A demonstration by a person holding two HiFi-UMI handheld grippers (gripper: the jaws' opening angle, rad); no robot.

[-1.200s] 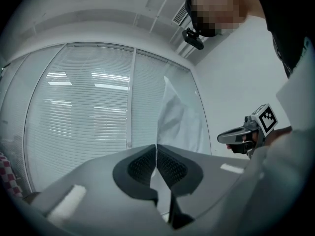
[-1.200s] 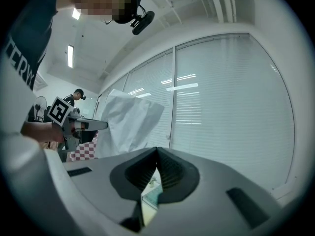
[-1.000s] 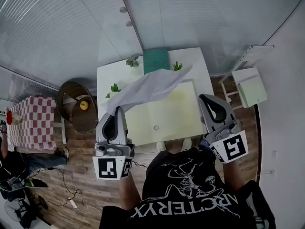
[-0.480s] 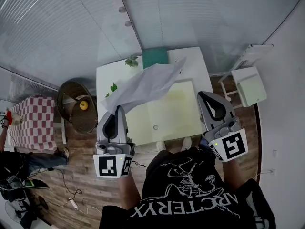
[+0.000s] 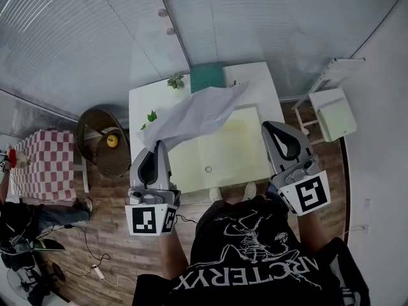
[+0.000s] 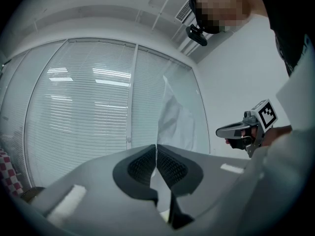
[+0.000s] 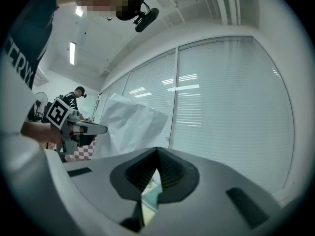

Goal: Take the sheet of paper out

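My left gripper [image 5: 155, 146] is shut on a corner of the white sheet of paper [image 5: 194, 115]. The sheet hangs in the air from the jaws up and to the right, over the white table [image 5: 264, 85] and its pale yellow-green mat [image 5: 220, 155]. In the left gripper view the paper [image 6: 176, 114] rises from between the closed pads of the left gripper [image 6: 156, 149]. My right gripper [image 5: 271, 127] hovers at the table's right side, apart from the sheet, its tips meeting with nothing between them. The right gripper view shows the paper [image 7: 130, 122] off to the left, clear of the right gripper [image 7: 157, 151].
A teal box [image 5: 207, 77] and small green plants [image 5: 175, 80] stand at the table's far edge. A small round thing [image 5: 208, 169] lies on the mat. A wicker basket [image 5: 102, 139] and a checkered cloth [image 5: 41, 161] are to the left, a white cabinet [image 5: 335, 115] to the right.
The free end of the sheet has drifted a little to the left and settled. Both grippers have kept still.
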